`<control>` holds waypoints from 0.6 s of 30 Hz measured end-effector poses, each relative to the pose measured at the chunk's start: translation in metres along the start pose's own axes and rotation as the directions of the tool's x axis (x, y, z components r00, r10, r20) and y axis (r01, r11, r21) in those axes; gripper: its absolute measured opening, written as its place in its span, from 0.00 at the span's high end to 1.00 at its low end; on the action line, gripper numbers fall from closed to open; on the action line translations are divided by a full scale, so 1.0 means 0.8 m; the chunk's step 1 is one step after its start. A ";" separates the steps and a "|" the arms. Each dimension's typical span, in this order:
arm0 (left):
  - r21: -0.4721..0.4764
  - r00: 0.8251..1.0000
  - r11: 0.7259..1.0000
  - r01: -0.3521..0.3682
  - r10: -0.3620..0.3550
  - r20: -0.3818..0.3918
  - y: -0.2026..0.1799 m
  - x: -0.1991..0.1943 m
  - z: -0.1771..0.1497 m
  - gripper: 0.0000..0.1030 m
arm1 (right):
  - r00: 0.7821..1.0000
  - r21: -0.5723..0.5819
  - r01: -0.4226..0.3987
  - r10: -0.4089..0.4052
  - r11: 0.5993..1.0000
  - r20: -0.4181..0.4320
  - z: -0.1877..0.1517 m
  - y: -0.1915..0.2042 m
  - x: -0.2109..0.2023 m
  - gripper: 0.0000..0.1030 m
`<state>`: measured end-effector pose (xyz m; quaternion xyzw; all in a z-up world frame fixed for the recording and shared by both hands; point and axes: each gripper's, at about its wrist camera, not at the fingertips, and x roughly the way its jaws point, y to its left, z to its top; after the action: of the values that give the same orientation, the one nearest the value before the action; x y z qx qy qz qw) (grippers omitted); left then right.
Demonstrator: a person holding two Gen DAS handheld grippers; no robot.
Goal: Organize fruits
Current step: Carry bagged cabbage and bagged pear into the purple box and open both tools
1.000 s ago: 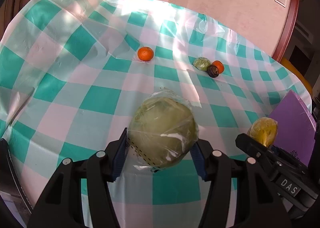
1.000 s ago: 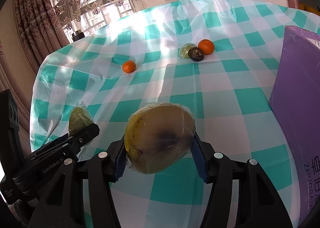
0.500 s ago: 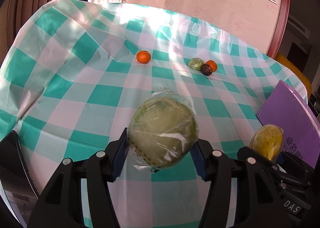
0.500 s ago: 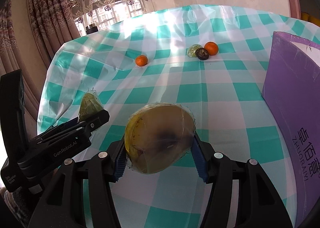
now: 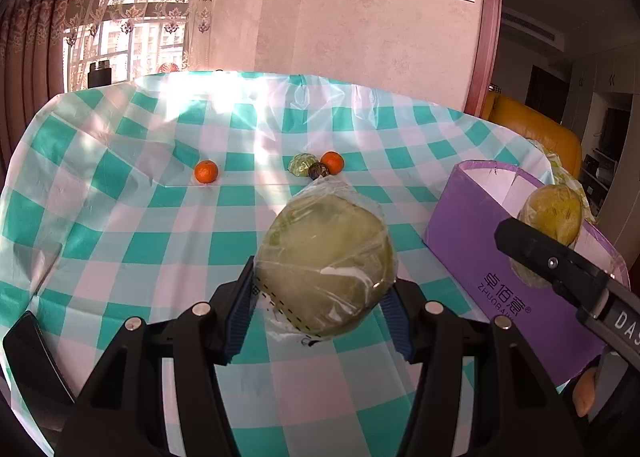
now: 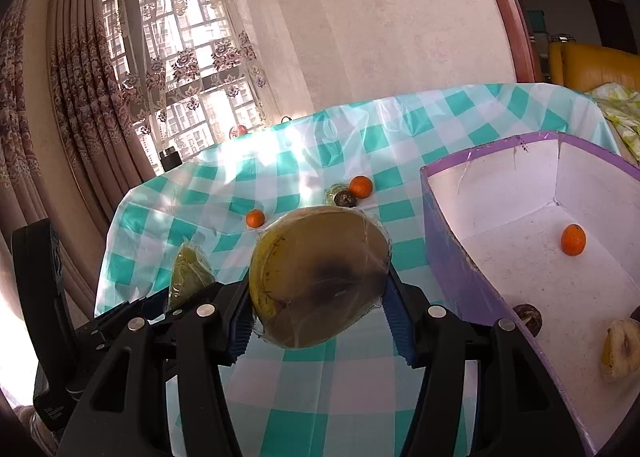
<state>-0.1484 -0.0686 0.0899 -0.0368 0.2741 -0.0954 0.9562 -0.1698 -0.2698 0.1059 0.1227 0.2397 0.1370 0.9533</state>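
Carrying two wrapped fruits above the desk (image 5: 120,217): left claw (image 5: 320,305) pinching a green one (image 5: 326,261), right claw (image 6: 316,301) pinching a yellow one (image 6: 320,277). Box (image 6: 452,257) partly filled; oranges (image 5: 206,171) waiting far.

Three oranges (image 6: 361,187) (image 6: 255,218) (image 6: 573,239), two big wrapped fruits (image 5: 326,263) (image 6: 318,277) (one per tool), one purple box (image 6: 452,249), two dark fruits (image 6: 345,199) (image 6: 528,319).

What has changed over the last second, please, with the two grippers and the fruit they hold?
Both grippers have lifted and tilted up: the far wall and window now show, and the purple box is seen from above, inside visible. The left gripper stays shut on the green wrapped fruit, the right gripper on the yellow wrapped fruit. The table fruits stayed put.
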 end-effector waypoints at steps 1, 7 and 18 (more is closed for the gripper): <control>0.012 1.000 1.000 0.010 -0.010 0.001 -0.009 -0.001 0.003 0.45 | 1.000 0.005 0.018 -0.018 1.000 0.006 0.005 -0.006 -0.006 0.46; 0.059 0.997 0.996 0.073 -0.073 -0.003 -0.065 0.001 0.025 0.45 | 0.987 0.016 0.151 -0.151 0.988 0.050 0.022 -0.045 -0.044 0.46; 0.229 0.984 0.958 0.172 -0.176 -0.006 -0.187 0.018 0.053 0.45 | 0.924 0.033 0.379 -0.380 0.925 0.044 0.035 -0.120 -0.082 0.46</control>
<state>-0.1382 -0.2171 0.1369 0.0489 0.2500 -0.2097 0.9440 -0.1921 -0.3851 0.1285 0.0885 0.2368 -0.0560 0.9659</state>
